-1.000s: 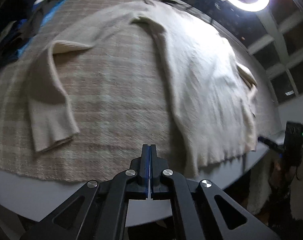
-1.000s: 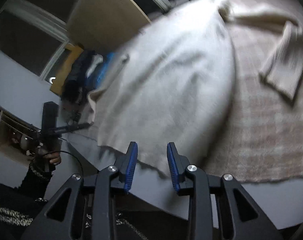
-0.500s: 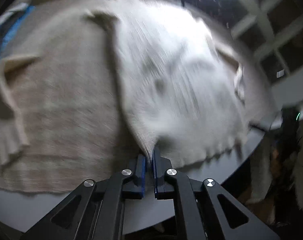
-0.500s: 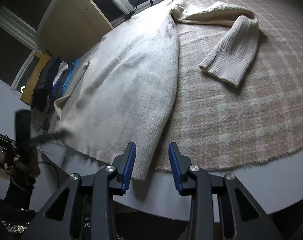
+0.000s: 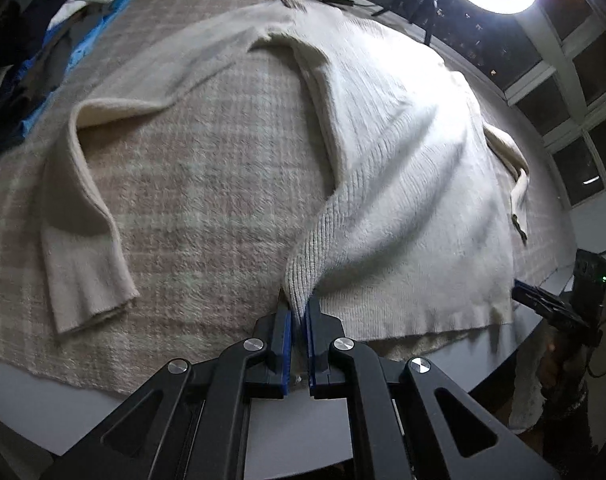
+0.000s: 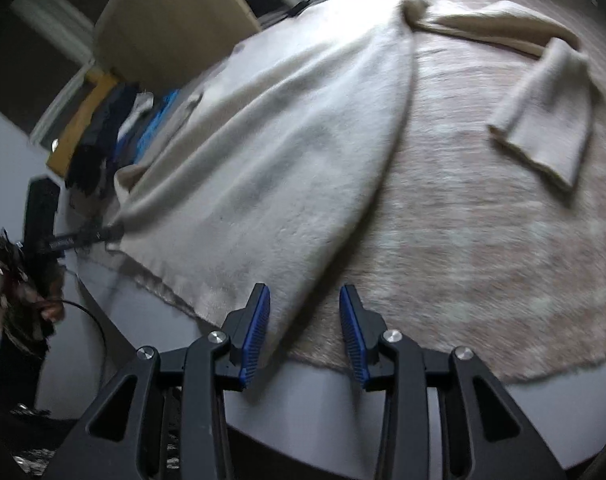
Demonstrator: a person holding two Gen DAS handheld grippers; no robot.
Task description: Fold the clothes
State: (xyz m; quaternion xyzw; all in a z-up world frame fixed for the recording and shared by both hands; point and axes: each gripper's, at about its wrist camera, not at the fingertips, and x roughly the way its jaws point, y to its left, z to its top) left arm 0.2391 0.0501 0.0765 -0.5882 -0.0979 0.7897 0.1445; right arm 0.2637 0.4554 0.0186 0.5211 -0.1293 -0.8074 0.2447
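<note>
cream sweater (image 5: 403, 152) spread on a plaid blanket (image 5: 207, 184) that covers the grey desk (image 5: 19, 396), hem toward the near edge, one sleeve (image 5: 75, 208) doubled back toward the near left corner. left gripper (image 5: 299, 332): blue pads (image 5: 287, 344) clamped on the ribbed hem corner of the sweater, which rises off the blanket in a taut ridge running back toward the armpit. a second ago this gripper hung closed and empty short of the near edge; half a second ago it was meeting the hem; it has since secured the corner and begun to lift. right gripper (image 6: 305, 328): jaws apart, set astride the sweater's other hem corner (image 6: 263, 304) at the near edge, the inner pad just beside the fabric; over the same interval it has stayed open while closing in on that corner. judgement: one hem corner is captured, the other not yet, so the fold proper can begin only once the right jaws close on the cloth.
</note>
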